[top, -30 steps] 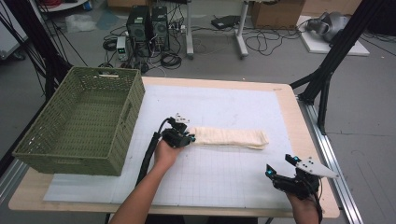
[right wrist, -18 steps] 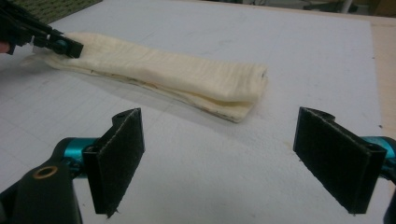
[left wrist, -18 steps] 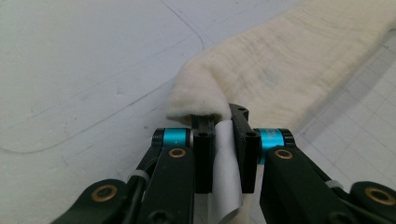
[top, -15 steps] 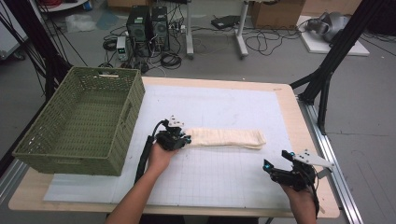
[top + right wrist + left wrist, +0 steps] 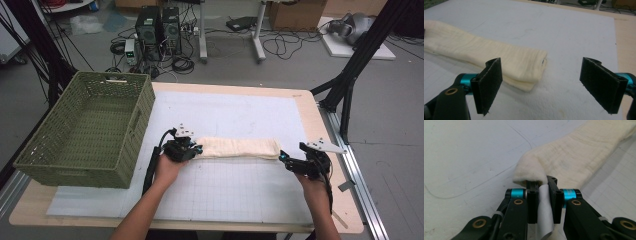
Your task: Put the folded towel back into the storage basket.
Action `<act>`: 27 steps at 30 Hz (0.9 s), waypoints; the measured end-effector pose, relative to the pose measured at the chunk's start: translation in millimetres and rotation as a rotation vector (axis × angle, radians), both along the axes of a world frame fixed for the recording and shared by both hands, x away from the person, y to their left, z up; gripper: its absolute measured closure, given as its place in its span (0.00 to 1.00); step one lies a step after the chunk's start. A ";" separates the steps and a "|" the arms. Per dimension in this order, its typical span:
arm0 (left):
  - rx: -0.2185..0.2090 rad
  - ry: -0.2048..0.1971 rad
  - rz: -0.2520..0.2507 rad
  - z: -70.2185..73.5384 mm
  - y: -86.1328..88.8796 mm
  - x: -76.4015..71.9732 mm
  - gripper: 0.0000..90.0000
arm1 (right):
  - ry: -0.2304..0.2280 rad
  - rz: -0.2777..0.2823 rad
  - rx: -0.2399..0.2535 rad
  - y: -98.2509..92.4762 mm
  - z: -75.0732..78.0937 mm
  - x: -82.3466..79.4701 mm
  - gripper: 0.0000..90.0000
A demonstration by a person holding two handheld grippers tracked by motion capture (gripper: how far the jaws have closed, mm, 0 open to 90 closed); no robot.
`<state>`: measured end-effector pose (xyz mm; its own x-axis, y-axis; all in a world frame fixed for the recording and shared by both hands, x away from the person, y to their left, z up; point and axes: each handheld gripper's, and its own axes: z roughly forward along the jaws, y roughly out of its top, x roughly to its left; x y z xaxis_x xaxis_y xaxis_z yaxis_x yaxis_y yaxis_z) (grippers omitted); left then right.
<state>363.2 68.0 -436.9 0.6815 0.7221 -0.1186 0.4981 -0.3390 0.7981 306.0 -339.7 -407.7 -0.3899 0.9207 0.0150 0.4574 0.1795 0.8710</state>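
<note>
A folded cream towel [image 5: 240, 148] lies as a long strip across the white mat [image 5: 235, 115]. My left gripper [image 5: 196, 149] is shut on its left end. In the left gripper view the jaws [image 5: 541, 181] pinch the towel [image 5: 579, 157] edge, with a white tag [image 5: 544, 215] between them. My right gripper [image 5: 283, 158] is open just off the towel's right end. Its jaws have just been closing a little. In the right gripper view the gripper [image 5: 549, 85] has the towel's [image 5: 499, 62] end just ahead of the gap, and neither pad touches it.
A green woven basket [image 5: 135, 125] stands at the mat's left, close to my left hand. Bare mat lies in front of the towel and behind it. The table's wooden edge [image 5: 325, 125] runs past my right gripper.
My right gripper has moved left across the mat, up to the towel's right end. The left gripper has kept its hold and its place.
</note>
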 end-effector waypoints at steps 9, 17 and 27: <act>-0.016 -0.008 -0.004 1.3 5.7 -1.3 0.89 | 0.019 0.013 -0.047 20.0 4.1 30.6 0.24; -0.018 -0.006 -0.008 0.2 9.9 -1.9 0.89 | 0.045 0.003 -0.083 26.1 -3.9 46.4 0.30; -0.034 0.001 -0.007 -1.6 11.8 -1.2 0.89 | 0.104 -0.004 -0.051 23.2 -12.3 53.0 0.40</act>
<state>362.0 79.8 -438.5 0.6862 0.7131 -0.1437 0.4966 -0.3149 0.8088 359.1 -316.5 -420.0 -0.3852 0.9228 0.0079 0.5452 0.2207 0.8087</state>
